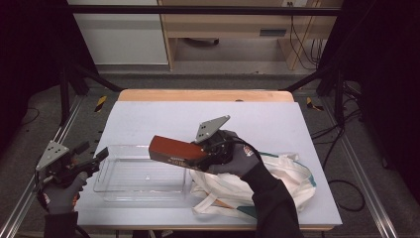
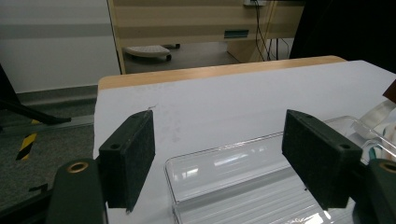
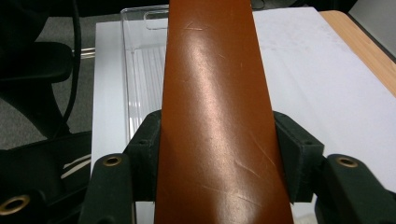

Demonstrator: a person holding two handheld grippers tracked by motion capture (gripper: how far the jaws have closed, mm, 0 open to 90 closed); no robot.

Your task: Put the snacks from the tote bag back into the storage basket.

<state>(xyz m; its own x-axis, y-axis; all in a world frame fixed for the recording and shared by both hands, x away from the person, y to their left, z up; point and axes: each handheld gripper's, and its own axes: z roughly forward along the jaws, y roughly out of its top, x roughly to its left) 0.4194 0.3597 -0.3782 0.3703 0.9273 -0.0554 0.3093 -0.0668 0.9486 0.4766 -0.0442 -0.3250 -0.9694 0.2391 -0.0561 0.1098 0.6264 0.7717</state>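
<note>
Looking left to right from the clear rectangular plastic bin (image 1: 141,173): left gripper (image 1: 101,154) at its left end, jaws spread wide, holding nothing. Long reddish-brown glossy box (image 1: 173,150) hanging above the bin's right end, clamped between the right gripper (image 1: 204,154) jaws at one end only. Could easily tip or slide out, being slick and long. Might also clip the bin's rim or snag the cream cloth tote bag (image 1: 247,186) just right of the bin.

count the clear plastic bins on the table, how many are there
1. A clear rectangular plastic bin sits on the white table cover, near the front-left, beside a white cloth tote bag. The bag could hide something small, but nothing suggests a second bin.
</note>
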